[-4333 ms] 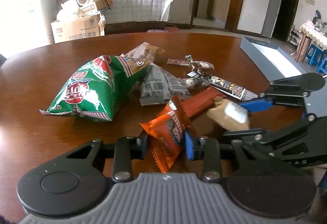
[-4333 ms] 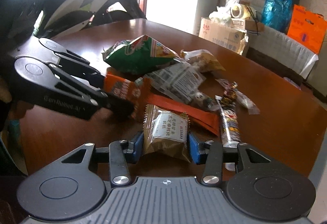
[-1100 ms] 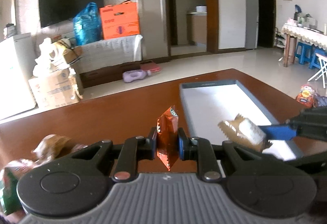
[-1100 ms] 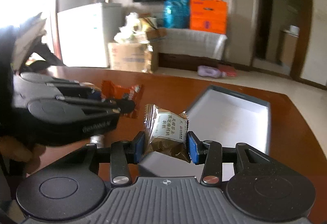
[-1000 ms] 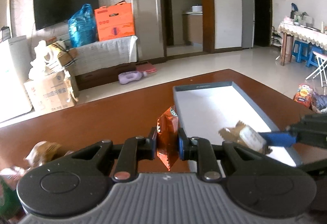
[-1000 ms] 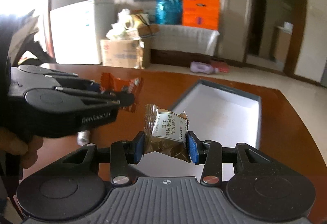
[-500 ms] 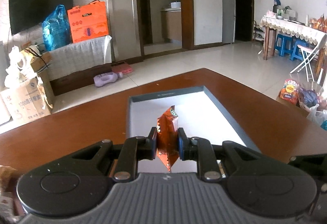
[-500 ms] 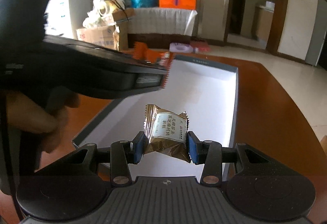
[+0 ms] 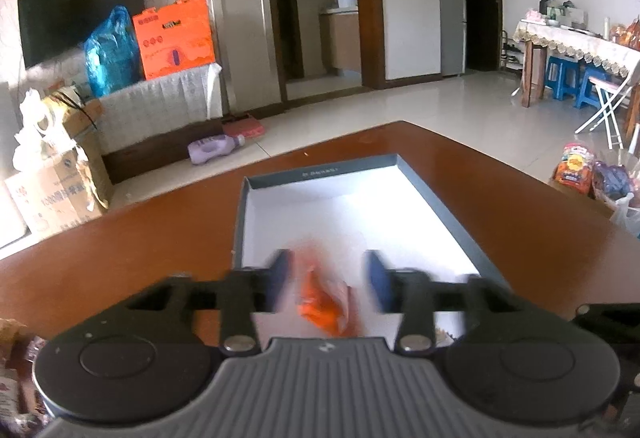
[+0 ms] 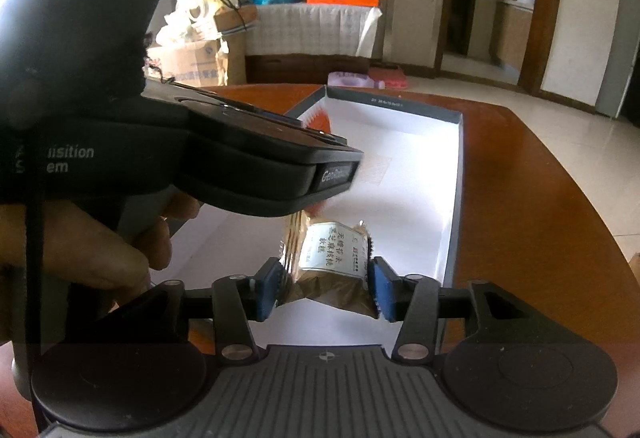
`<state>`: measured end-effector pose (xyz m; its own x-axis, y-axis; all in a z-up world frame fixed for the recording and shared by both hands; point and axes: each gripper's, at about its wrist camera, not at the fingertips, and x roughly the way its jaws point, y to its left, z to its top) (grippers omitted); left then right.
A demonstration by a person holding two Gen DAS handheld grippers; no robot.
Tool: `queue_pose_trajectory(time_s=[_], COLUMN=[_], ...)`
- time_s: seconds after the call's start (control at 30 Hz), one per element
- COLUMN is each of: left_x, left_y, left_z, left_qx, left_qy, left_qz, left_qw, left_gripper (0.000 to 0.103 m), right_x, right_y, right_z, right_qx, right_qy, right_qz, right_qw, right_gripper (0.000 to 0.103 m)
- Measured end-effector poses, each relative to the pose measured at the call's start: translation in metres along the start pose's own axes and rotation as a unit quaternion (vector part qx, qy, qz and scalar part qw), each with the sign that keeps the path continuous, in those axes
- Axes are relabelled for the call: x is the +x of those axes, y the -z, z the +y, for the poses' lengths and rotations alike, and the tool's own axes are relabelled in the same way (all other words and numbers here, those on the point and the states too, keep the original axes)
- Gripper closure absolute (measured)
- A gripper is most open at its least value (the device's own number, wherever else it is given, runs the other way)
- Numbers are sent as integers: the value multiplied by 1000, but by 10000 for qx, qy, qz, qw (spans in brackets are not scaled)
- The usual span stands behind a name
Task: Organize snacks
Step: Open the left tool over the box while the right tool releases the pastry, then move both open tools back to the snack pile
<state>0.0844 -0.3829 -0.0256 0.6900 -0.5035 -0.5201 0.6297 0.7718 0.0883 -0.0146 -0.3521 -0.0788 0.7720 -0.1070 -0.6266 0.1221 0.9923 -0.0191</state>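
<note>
My left gripper [image 9: 326,278] hovers over the near end of the grey box [image 9: 320,168] with the white floor. Its jaws are opening and blurred. The orange snack packet [image 9: 324,302] hangs loose between them, clear of both pads. My right gripper [image 10: 326,286] is also over the box [image 10: 458,174], just right of the left gripper's body [image 10: 240,158]. The right jaws are opening too. The brown snack packet with the white label [image 10: 332,254] sits tilted between the blue pads, and both still touch it.
The box lies on a brown wooden table [image 9: 120,258]. Other snack packets show at the left edge [image 9: 12,358]. A person's hand [image 10: 100,238] holds the left gripper close by my right one. Beyond the table are the floor, cardboard boxes and a covered cabinet.
Both grippers carried their packets from the snack pile over to the box. The left jaws have spread and let go of the orange packet. The brown packet has tilted between the right pads.
</note>
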Motion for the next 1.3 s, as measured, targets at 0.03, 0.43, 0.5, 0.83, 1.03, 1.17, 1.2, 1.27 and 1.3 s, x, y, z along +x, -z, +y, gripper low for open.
queue_pose_trajectory(time_s=[0.03,0.43,0.5,0.83,1.03,1.17,1.2,1.27,1.3], left_x=[-3,-36,-46,-111,-153,-176,-182,-193,-199], left_y=[0,5,8,22,42,57,60,67,71], left_z=[1,14,18,53,87,111,117,126,131], left_qx=[50,100,77,-138,-312,-413,-430,-455,-469], left_qy=[-46,-213,-266,-504,-694,-827,-849,-906,-935], left_qz=[-83,-258,-274,-363,-359,-330,-319,-305,-305], left_qw=[9999,9994,9992,9980,9965,9952,9949,9944,9941], left_gripper=[31,20,20,20,20,20,20,20,20], right_x=[0,-13,-17,-49,-60,-68,-69,-70,-70], right_y=[0,-2,-2,-2,-2,0,1,2,2], right_z=[0,5,8,42,74,98,102,112,116], right_qx=[12,-161,-203,-506,-741,-887,-900,-889,-865], right_qy=[-3,-14,-22,-1,-236,-377,-413,-512,-575], right_qz=[-11,-265,-325,-684,-732,-769,-775,-753,-738], right_qw=[10000,9995,9993,9964,9943,9924,9921,9919,9919], right_gripper=[48,30,27,14,12,12,12,12,12])
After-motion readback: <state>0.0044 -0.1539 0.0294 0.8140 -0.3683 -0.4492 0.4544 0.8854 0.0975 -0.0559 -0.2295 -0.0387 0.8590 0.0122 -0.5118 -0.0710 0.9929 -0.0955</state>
